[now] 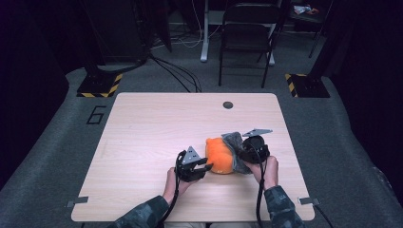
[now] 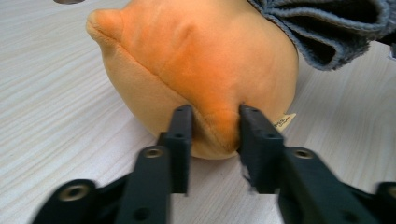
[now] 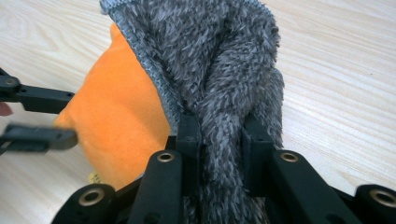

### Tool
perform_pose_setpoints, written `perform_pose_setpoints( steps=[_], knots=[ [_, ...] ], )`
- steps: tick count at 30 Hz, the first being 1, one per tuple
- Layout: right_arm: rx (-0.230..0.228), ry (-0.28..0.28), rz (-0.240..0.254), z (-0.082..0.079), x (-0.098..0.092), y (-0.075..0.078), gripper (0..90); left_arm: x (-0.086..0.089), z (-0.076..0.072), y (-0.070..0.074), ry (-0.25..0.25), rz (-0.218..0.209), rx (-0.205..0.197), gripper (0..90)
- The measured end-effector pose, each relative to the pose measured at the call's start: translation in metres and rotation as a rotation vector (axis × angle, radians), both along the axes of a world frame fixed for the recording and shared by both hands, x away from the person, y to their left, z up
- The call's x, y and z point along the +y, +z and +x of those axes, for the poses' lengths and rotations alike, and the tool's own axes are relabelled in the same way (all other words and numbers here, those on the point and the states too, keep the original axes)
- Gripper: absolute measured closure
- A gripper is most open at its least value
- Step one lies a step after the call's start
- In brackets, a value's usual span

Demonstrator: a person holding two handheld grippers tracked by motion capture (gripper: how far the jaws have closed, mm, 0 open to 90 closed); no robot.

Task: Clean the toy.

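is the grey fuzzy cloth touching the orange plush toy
Touching. In the right gripper view the grey fuzzy cloth lies draped right against the orange plush toy, its knit edge on the orange surface with no gap showing.

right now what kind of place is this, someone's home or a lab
Most likely a lab or recording space, not a home: a bare wooden table on grey carpet, a stand base with yellow-black hazard tape, loose cables across the floor, and a folding chair behind.
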State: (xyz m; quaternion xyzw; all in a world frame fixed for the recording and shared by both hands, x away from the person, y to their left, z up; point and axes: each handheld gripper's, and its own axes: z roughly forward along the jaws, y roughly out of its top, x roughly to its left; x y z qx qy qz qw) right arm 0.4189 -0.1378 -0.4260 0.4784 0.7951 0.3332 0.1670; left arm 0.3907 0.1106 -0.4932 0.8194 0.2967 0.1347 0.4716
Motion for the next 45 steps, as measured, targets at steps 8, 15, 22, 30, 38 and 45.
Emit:
perform_pose_setpoints(
  steps=[8, 15, 22, 30, 38, 45],
  knots=[
    [-0.009, -0.029, 0.011, 0.006, -0.002, -0.008, 73.1, -0.01, -0.003, -0.005, 0.024, 0.049, -0.046, 56.6],
    [-0.02, -0.029, 0.029, 0.006, -0.004, -0.006, 73.1, -0.01, -0.001, -0.004, 0.019, 0.022, -0.052, 77.7],
    [-0.073, 0.015, 0.078, -0.006, 0.004, 0.018, 73.1, -0.01, -0.002, 0.002, 0.017, -0.007, -0.025, 79.7],
    [-0.078, 0.131, 0.058, -0.018, 0.046, 0.018, 73.1, -0.012, -0.005, 0.007, 0.006, -0.023, -0.021, 80.0],
    [-0.085, 0.12, -0.029, -0.017, 0.055, 0.005, 73.4, -0.011, -0.003, 0.004, 0.002, -0.014, -0.01, 80.4],
    [-0.073, 0.084, -0.032, -0.013, 0.04, 0.004, 73.5, -0.008, 0.0, 0.002, 0.005, -0.018, -0.002, 80.3]
  ],
)
